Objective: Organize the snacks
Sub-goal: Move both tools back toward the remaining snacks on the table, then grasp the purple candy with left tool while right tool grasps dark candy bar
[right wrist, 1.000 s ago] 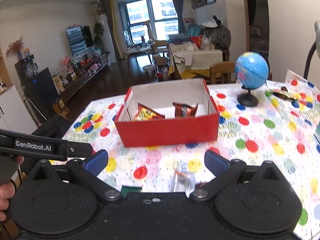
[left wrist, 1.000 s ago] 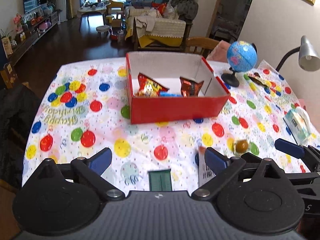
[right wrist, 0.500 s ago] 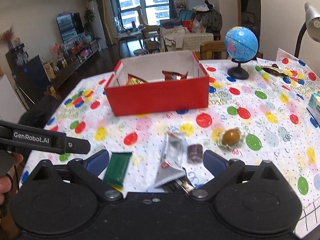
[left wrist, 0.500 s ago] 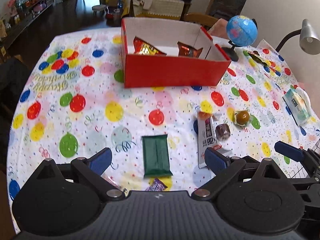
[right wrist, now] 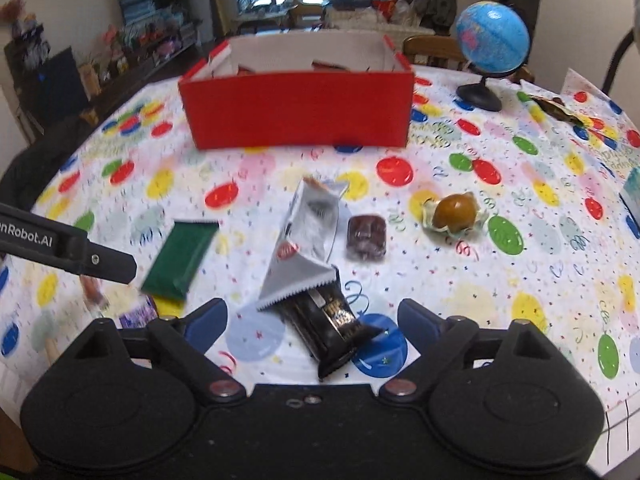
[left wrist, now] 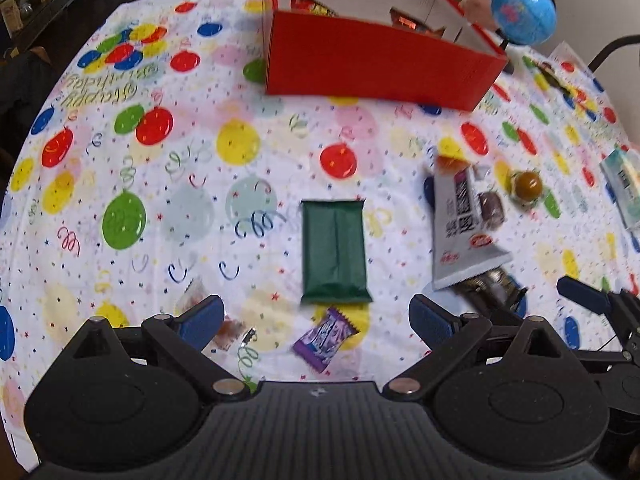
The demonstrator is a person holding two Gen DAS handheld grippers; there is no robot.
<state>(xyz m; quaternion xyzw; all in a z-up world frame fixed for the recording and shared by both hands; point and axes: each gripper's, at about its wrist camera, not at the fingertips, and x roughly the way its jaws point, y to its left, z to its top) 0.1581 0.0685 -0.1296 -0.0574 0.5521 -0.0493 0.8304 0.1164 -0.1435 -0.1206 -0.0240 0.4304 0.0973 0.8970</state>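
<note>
Right wrist view | my right gripper [right wrist: 312, 318]: jaws wide, just been narrowing, pads clear of black foil snack bar [right wrist: 330, 326] at lower centre | my left gripper [left wrist: 316, 316]: wide, empty | red cardboard box [right wrist: 298, 110]: upper centre

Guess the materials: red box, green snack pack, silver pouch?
Red box: likely cardboard, matte red outside, plain white inside, folded corner flaps. Green snack pack: seemingly plastic or foil film, dull sheen, centre seam, crimped ends. Silver pouch: probably metallised film, reflective grey, serrated edge.
</note>
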